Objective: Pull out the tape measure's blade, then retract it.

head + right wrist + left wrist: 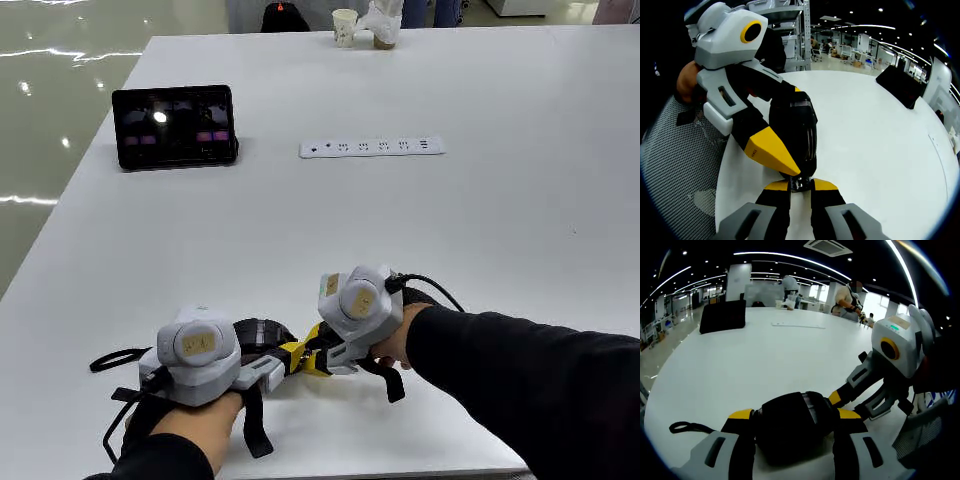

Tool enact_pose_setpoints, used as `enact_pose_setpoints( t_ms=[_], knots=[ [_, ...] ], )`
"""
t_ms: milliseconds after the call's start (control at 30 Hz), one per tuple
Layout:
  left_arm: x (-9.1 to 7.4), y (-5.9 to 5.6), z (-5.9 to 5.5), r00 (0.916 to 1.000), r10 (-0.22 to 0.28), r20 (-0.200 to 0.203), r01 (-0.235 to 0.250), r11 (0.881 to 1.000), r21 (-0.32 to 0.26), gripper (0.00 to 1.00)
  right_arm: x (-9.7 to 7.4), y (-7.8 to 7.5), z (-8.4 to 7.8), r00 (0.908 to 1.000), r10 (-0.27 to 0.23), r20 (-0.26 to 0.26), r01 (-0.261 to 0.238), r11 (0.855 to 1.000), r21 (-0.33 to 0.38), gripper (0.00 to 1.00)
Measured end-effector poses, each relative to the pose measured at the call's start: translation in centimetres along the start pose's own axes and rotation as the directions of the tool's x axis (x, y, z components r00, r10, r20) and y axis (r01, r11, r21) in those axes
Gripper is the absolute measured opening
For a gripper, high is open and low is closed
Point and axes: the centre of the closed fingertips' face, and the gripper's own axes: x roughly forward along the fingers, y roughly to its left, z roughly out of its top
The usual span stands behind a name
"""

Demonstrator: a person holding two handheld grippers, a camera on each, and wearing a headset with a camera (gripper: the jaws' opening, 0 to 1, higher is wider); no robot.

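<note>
The tape [790, 432] is clamped between the yellow-tipped fingers [742, 414] of the left gripper [795, 415]. One finger is pressed against each side of its round case, low at the near edge of the table [300, 220]. In the right gripper view the case is seen on edge, with one left finger laid along its side. The hook [800, 183] sits right at the case's mouth and is pinched between the fingers [826, 185] of the right gripper [801, 187], which are drawn almost together. The two grippers are met tip to tip, with the tape just between them.

At the far left a tablet [175, 125] is propped on the table, well apart from the tape. A black strap [112, 358] is laid on the table just left of the left gripper. Further right a power strip [372, 147] is laid flat mid-table, and a paper cup [344, 27] is stood at the far edge. In the right gripper view a mesh chair [675, 165] is seen beside the table.

The case is black and rounded, with a ribbed rim. The hook is small, grey and metallic. The fingertips are yellow wedges on dark arms, and the gripper bodies are of pale grey plastic. The tabletop is white, smooth and slightly glossy.
</note>
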Motion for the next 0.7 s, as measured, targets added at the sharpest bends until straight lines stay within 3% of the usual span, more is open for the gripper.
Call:
enact_pose_setpoints(
  t_ms=[700],
  knots=[
    [0.12, -0.12, 0.08, 0.9997, -0.01, 0.022, 0.01, 1.0, 0.02, 0.61, -0.01, 0.06, -0.09, 0.9989, -0.047, -0.01, 0.047, 0.999, 0.01, 0.13]
  ],
)
